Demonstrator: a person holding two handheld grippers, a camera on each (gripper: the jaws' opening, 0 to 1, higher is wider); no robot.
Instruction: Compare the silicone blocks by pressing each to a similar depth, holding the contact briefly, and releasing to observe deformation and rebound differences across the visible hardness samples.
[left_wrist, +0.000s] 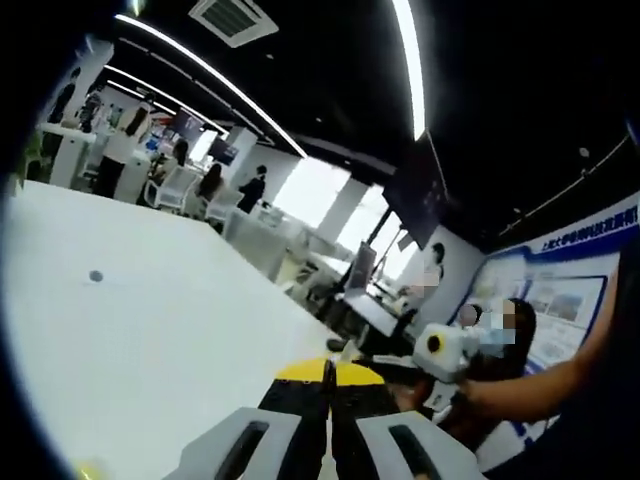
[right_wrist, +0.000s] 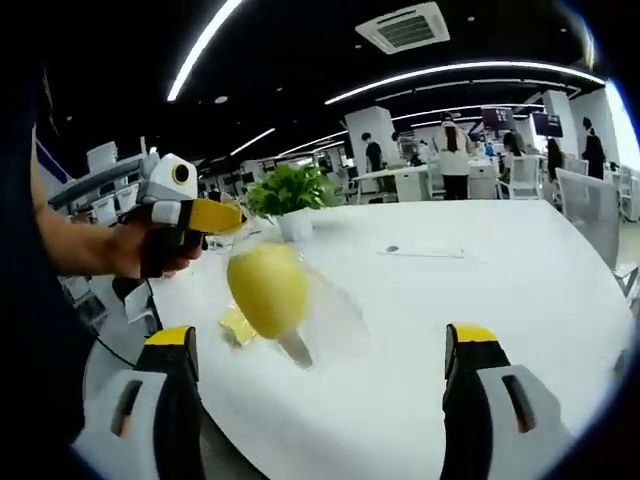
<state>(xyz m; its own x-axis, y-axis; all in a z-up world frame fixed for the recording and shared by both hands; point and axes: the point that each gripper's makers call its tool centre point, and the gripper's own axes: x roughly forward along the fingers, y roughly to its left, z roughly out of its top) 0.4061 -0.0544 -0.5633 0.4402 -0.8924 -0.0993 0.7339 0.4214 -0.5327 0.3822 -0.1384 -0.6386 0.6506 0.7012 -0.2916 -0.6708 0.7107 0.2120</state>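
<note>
Left gripper (left_wrist: 330, 385) jaws pressed together over the white bench (left_wrist: 150, 320). Right gripper (right_wrist: 325, 345) spread wide; a yellow silicone block (right_wrist: 237, 326) lies on the bench behind a blurry yellow object (right_wrist: 268, 288).

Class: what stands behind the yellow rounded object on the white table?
A leafy plant in a white pot stands behind the yellow object; a flat yellow piece is partly covered.
</note>
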